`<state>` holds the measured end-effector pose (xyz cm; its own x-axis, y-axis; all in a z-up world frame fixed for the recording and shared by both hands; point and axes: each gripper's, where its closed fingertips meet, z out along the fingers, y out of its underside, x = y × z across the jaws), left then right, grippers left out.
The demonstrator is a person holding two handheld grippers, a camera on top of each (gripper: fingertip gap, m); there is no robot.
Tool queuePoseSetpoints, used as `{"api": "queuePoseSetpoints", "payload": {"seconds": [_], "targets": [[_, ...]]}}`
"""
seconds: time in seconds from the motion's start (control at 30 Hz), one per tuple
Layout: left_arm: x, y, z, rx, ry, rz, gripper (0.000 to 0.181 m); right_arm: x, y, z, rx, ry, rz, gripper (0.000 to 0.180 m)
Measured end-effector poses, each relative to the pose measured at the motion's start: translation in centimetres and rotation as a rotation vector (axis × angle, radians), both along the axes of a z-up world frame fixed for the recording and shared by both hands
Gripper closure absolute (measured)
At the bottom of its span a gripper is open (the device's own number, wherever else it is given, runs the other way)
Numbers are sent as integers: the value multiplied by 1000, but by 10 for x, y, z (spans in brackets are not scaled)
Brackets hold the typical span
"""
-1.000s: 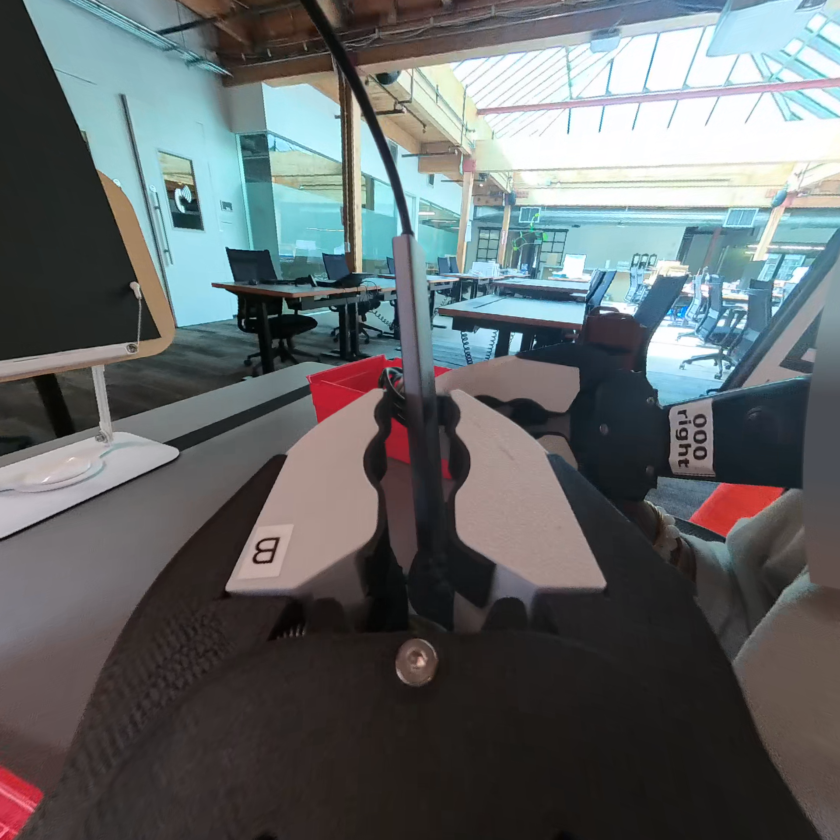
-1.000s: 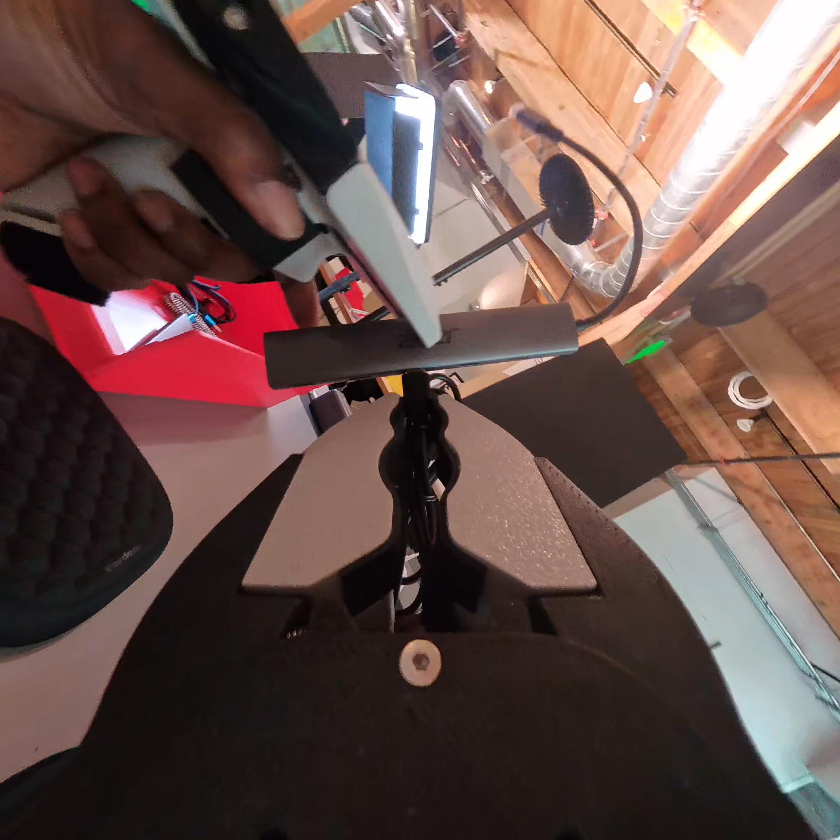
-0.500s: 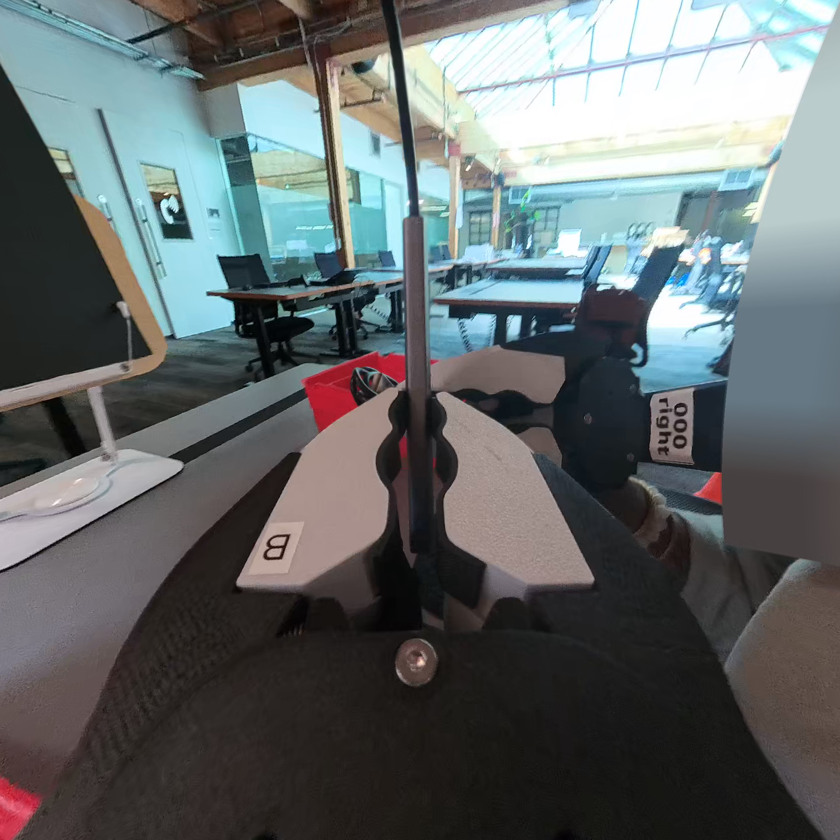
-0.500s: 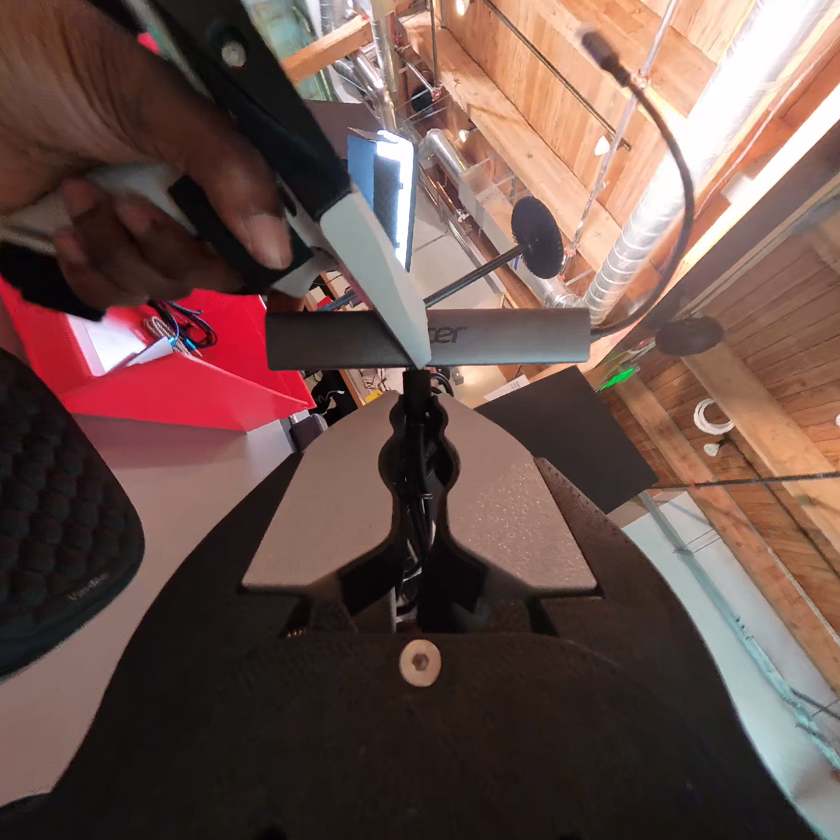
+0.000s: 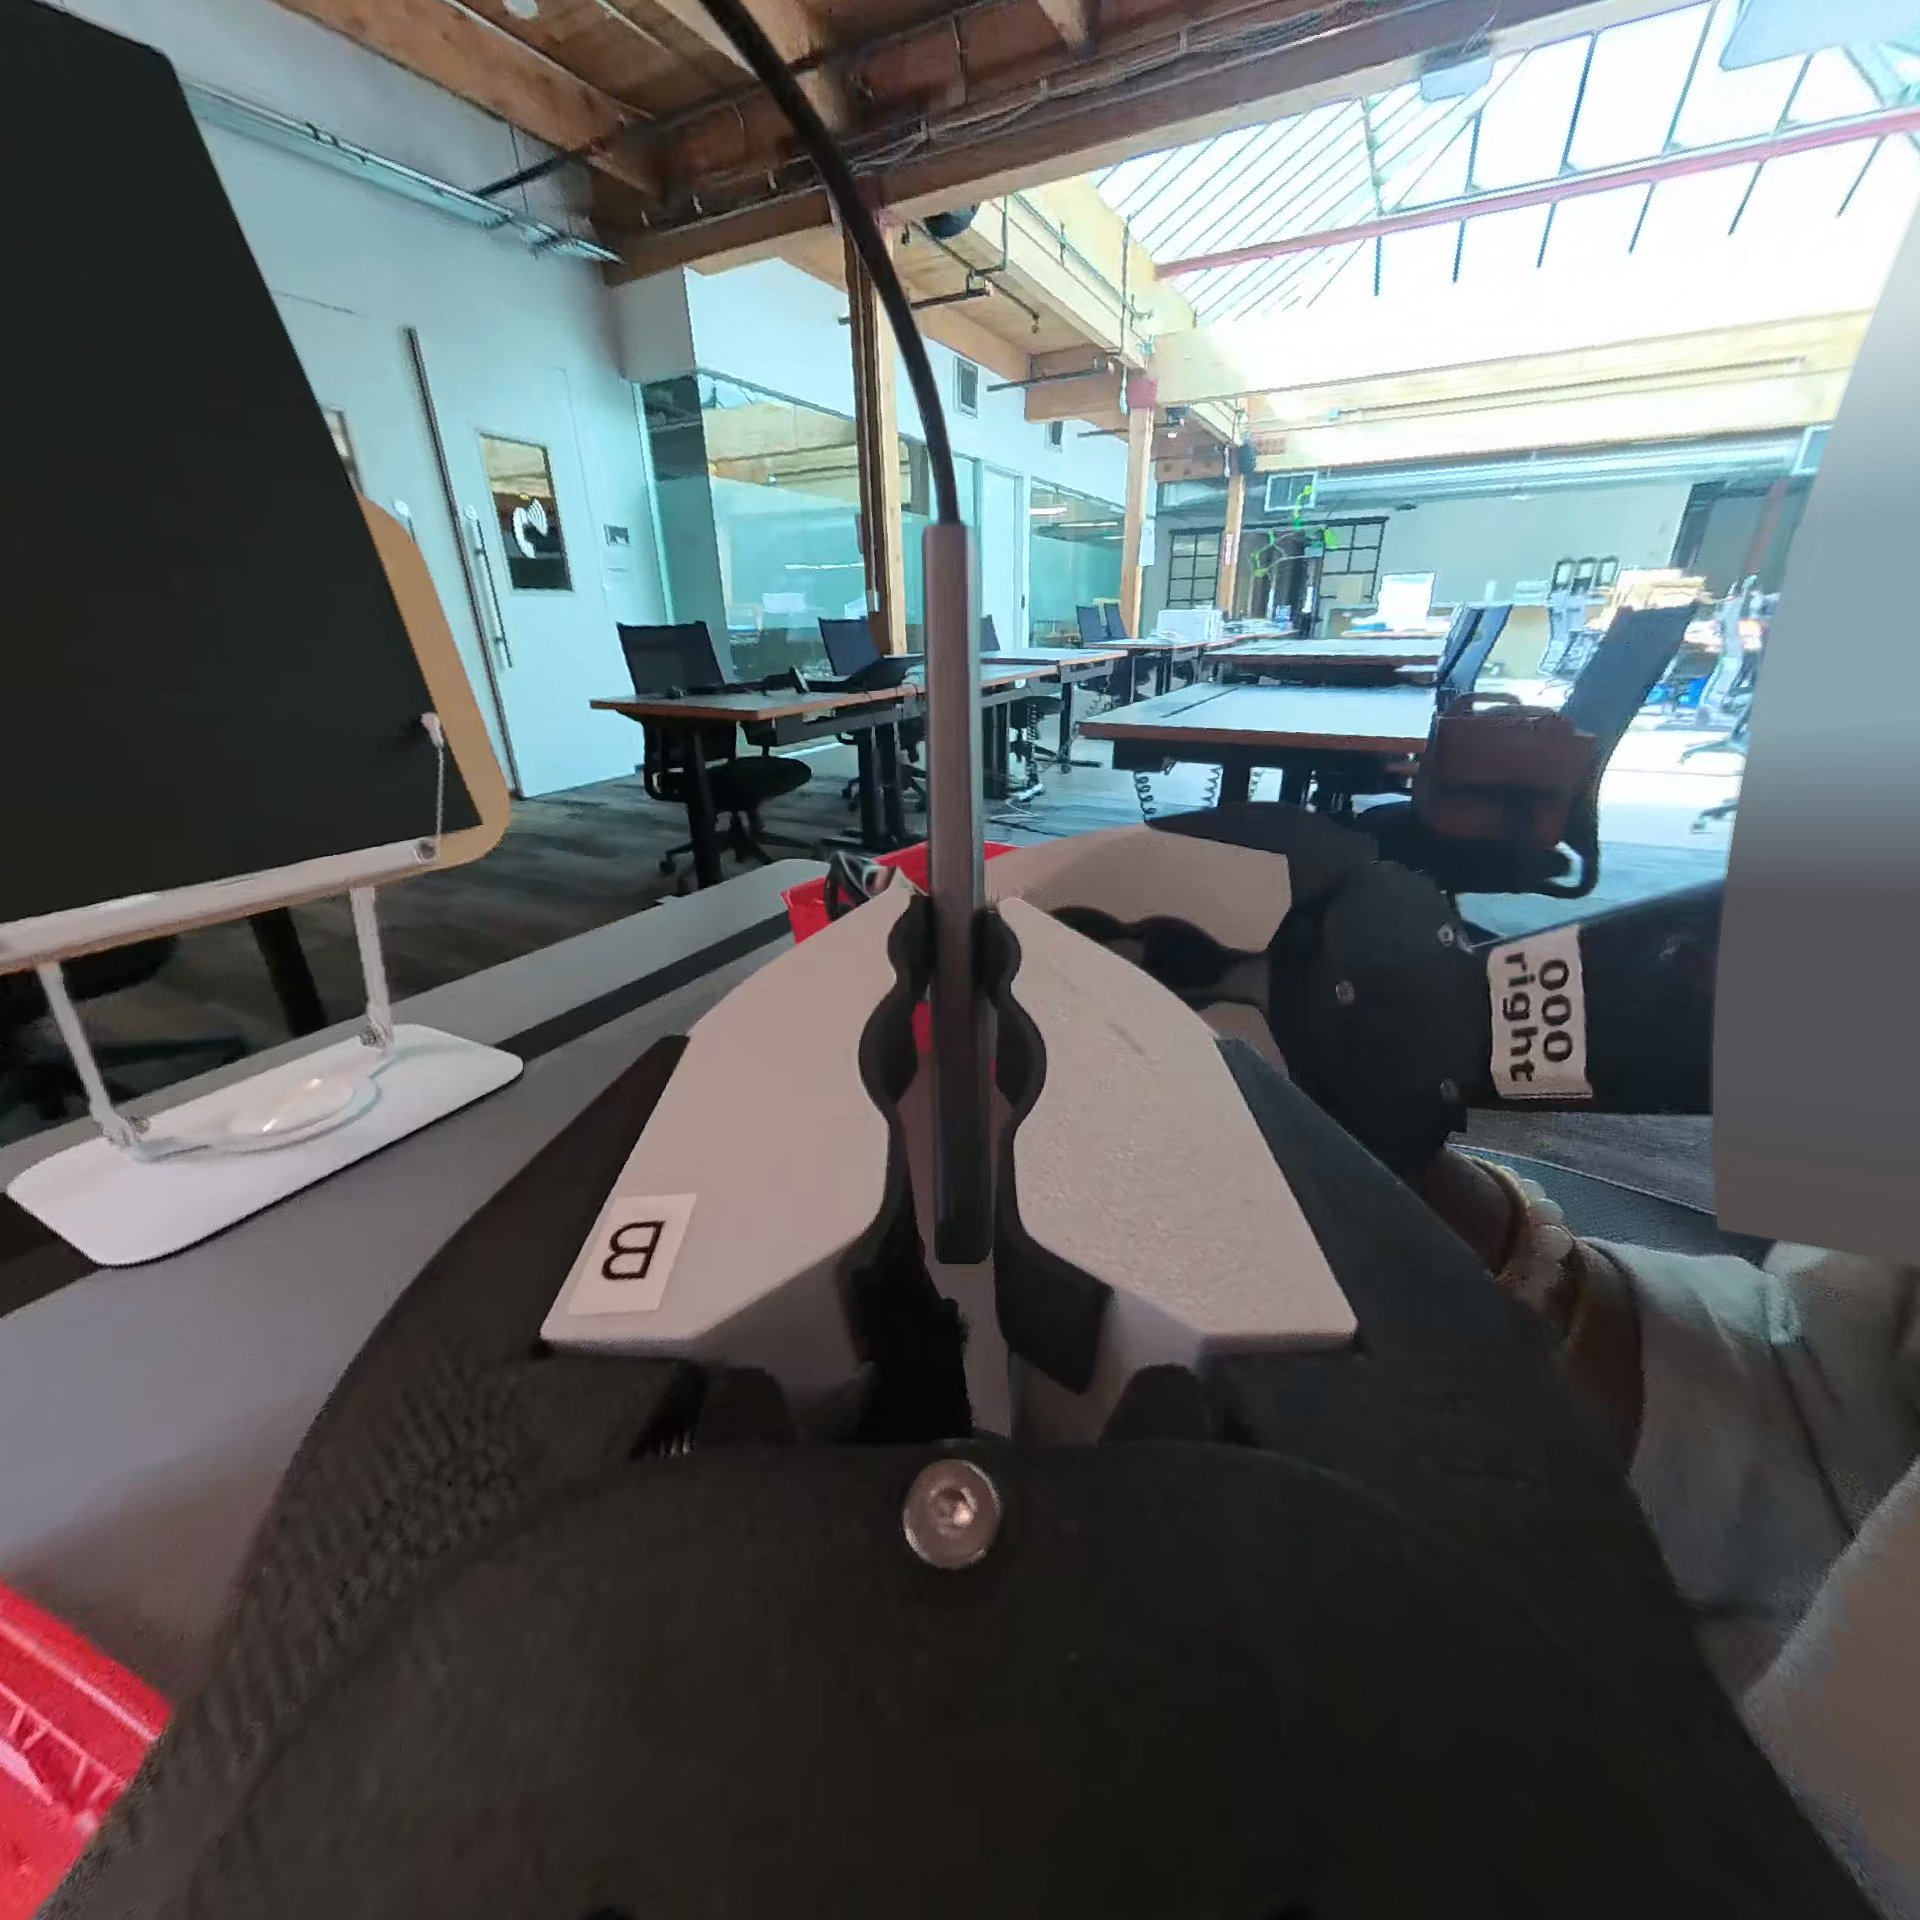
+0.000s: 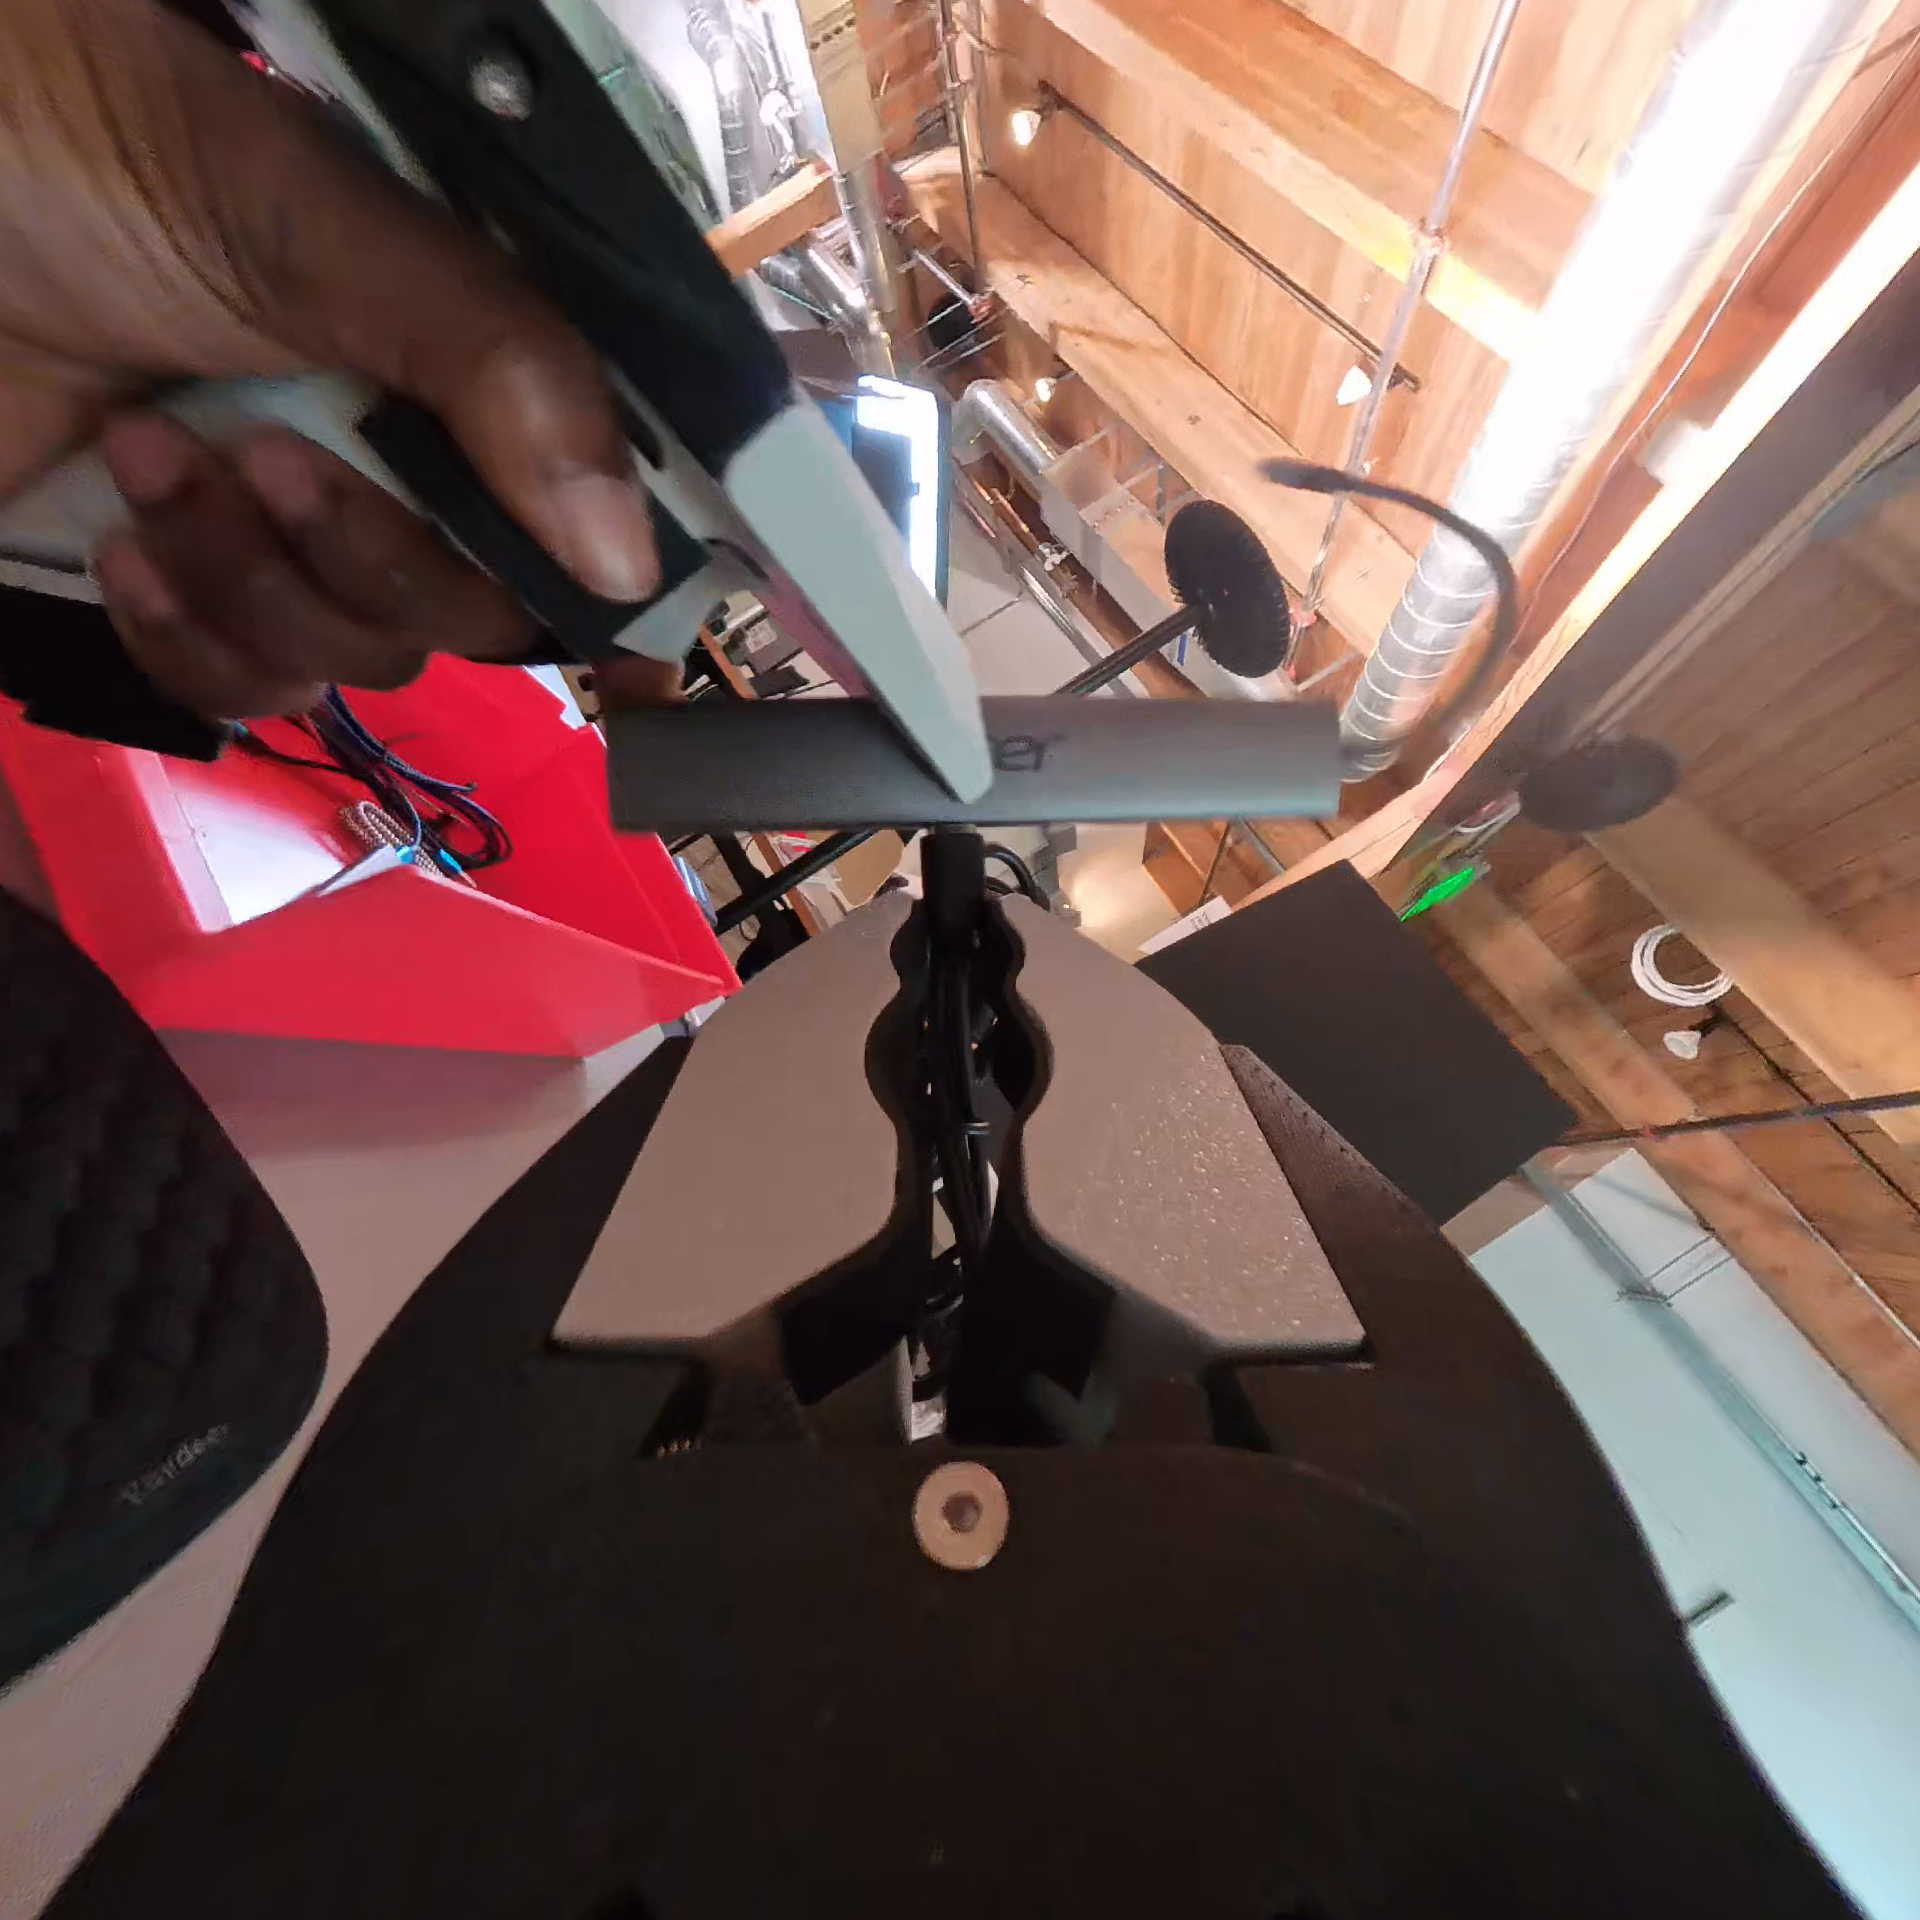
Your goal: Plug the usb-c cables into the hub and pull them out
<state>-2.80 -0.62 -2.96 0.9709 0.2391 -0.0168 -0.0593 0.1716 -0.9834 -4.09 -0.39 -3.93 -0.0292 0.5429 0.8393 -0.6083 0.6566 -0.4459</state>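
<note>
My left gripper is shut on the grey hub, seen edge-on and standing upright between the fingers. The hub's own black cable arcs up out of its top. In the right wrist view the hub lies crosswise, clamped by a left gripper finger held by a hand. My right gripper is shut on a black usb-c cable. Its plug meets the hub's lower edge; how deep it sits is hidden. The right gripper also shows just right of the left fingers.
A red bin holding cables sits on the grey table behind the grippers. A black board on a white stand stands left. A black mesh pad and a black panel flank the right gripper. The tips of both grippers are at nearly the same place.
Both grippers stay shut on hub and cable, held together. The pair has shifted and tilted slightly, and the hub's loose tail cable has swung down to the right.
</note>
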Motion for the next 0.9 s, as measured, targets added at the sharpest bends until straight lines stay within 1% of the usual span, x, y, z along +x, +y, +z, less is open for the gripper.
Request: {"api": "queuePoseSetpoints", "payload": {"seconds": [0.1,0.17,0.2,0.23,0.27,0.3,0.37,0.43,0.5,0.63,0.67,0.7,0.73,0.8,0.87,0.9], "targets": [[-1,4,6,60,-19,-8,172,0,11,5,-68,-12,-19,170],[-8,-3,11,128,-46,15,172,-3,4,3,-157,-49,-16,172],[-16,-14,16,182,-63,60,172,-4,-3,-4,-149,-52,-19,174],[-24,-25,15,182,-67,81,171,-3,-12,-12,-83,-31,-23,174],[-25,-29,10,150,-92,47,172,-2,-19,-18,-15,1,-29,175],[-25,-32,9,150,-97,40,172,-4,-19,-20,3,-1,-41,175],[-20,-30,13,155,-90,10,171,-6,-12,-11,-92,-58,12,175],[-17,-23,7,99,-98,-14,171,-9,3,-5,-111,-60,-34,175],[-16,-18,6,117,-117,-42,172,-9,13,-3,-123,-69,-54,175],[-12,-13,2,90,-129,-71,171,-3,8,-11,-124,-204,53,174],[-9,-11,2,84,-130,-83,171,0,6,-9,-137,-203,73,172],[-8,-9,0,61,-126,-84,171,5,4,-5,-147,-183,89,165],[-9,-7,-3,34,-116,-69,171,9,0,-3,-136,-166,102,163],[-8,-2,-7,6,-105,-65,171,10,-5,-7,-71,-183,69,161],[-3,3,-9,-7,-108,-103,171,1,-3,-17,-4,-218,-17,155],[-1,6,-11,-21,-110,-115,171,1,-3,-18,11,-210,-34,160]]}}
